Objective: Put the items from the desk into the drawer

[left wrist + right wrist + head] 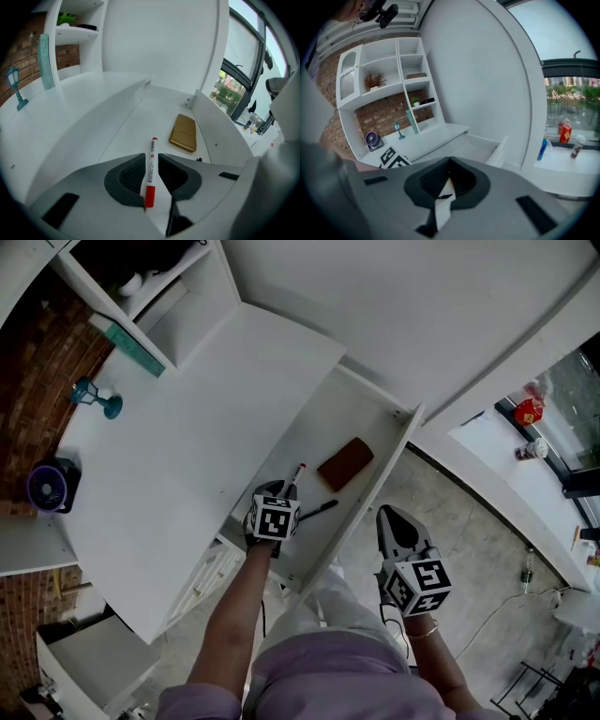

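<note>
Drawer: the white pull-out drawer [323, 432] stands open beside the white desk top [187, 446].
Already in: a flat brown rectangular case [345, 463], a slim black pen [319, 510] and a white marker with a red cap [153, 147] all lie on the drawer floor.
Left gripper [151, 159]: it is over the drawer with its jaws spread. The marker lies between them with a sliver of gap on each side, so it looks let go rather than pinched.
Right gripper [450, 160]: its jaws are pressed together on nothing, and it is off to the side over the room floor.
Still on the desk: a small teal lamp-post figure [97, 397], a round purple fan [49, 486] and a teal strip [131, 345] by the shelf.
Progress: about half done, I judge, if those three count as items.
</note>
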